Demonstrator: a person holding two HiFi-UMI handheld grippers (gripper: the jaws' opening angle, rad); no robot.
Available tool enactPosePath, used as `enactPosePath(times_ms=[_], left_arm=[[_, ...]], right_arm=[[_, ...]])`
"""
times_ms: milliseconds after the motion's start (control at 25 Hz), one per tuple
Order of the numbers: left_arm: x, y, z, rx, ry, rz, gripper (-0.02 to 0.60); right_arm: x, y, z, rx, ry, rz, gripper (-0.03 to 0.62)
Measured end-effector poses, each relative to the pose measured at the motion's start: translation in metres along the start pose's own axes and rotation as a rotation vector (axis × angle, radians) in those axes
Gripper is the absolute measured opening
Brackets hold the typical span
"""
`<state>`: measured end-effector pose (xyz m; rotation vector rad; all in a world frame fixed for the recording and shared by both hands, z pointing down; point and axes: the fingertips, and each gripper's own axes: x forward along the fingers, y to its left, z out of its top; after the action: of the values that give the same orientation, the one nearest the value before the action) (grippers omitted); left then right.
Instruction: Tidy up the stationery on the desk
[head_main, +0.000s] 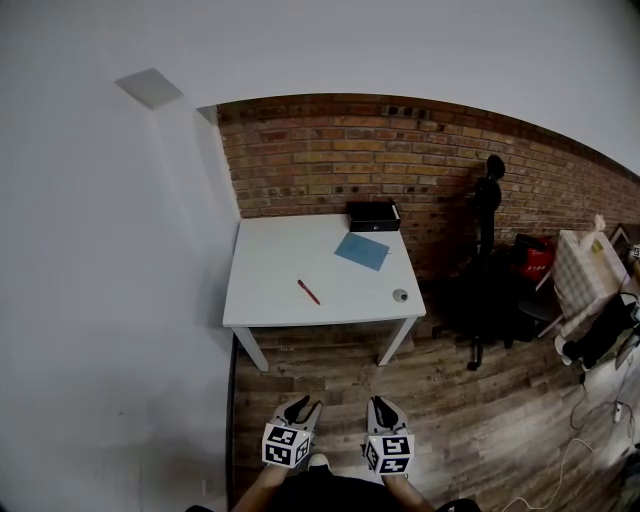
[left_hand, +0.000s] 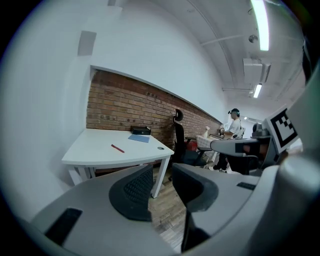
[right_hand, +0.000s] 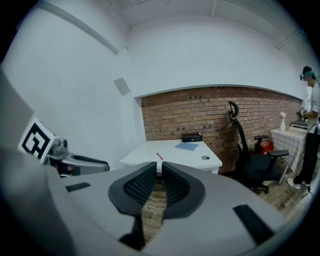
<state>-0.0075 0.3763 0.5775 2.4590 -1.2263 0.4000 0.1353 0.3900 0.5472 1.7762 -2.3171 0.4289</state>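
Note:
A white desk (head_main: 290, 260) stands against the brick wall. On it lie a red pen (head_main: 308, 292), a blue notebook (head_main: 362, 251), a black box (head_main: 373, 216) at the back edge and a small round grey object (head_main: 400, 296) near the front right corner. Both grippers hang over the wooden floor, well short of the desk. My left gripper (head_main: 303, 404) is open with nothing between its jaws (left_hand: 162, 172). My right gripper (head_main: 383, 403) is shut and empty (right_hand: 159, 167). Both gripper views show the pen (left_hand: 117, 148) (right_hand: 159, 156) on the desk ahead.
A black office chair (head_main: 487, 250) stands right of the desk, with a red item (head_main: 537, 258) and a cloth-covered side table (head_main: 585, 270) beyond. Cables lie on the floor at far right. A white wall runs along the left. A person (left_hand: 232, 125) stands in the distance.

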Motion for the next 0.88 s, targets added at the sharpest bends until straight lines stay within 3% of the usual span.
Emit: enactPosePath(times_ms=[440,880], left_arm=[[0.031,0.074,0.026,-0.002,0.015,-0.014,0.131],[0.046,0.097,0.026,-0.029,0.022,-0.025,0.131]], right_arm=[[0.076,0.007,0.026,0.011,0.007,-0.031,0.025],[0.094,-0.004,0.032,0.019,0.019,-0.066,0.025]])
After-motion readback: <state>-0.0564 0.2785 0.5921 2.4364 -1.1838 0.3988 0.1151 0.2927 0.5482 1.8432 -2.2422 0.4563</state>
